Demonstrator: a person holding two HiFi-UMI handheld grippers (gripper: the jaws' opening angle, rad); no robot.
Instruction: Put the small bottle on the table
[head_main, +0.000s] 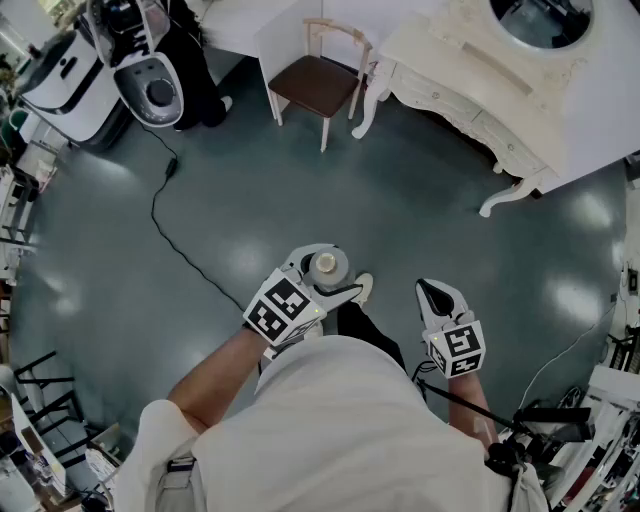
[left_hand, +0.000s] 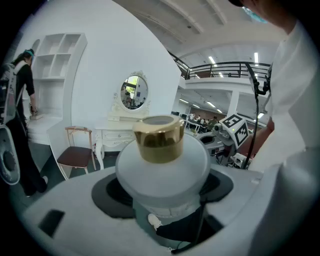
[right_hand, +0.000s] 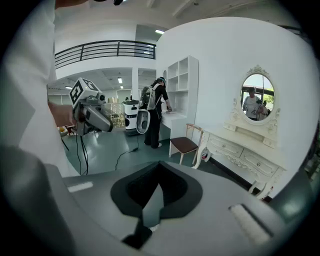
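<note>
Left claw (head_main: 330, 270) clamped around small bottle (left_hand: 162, 167), right claw (head_main: 433, 293) closed, empty, open floor (head_main: 300, 190) before dressing table (head_main: 470, 60)

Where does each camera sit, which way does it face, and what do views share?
Head view: on the person's head, facing steeply down at the floor; shows white shirt, left forearm, left hand-held gripper, right hand-held gripper.
Left gripper view: on the left hand-held gripper, facing the dressing table; its jaws clamp the small bottle.
Right gripper view: on the right hand-held gripper, facing that table; jaws shut, empty.
Shared: the wooden chair, in all three.
</note>
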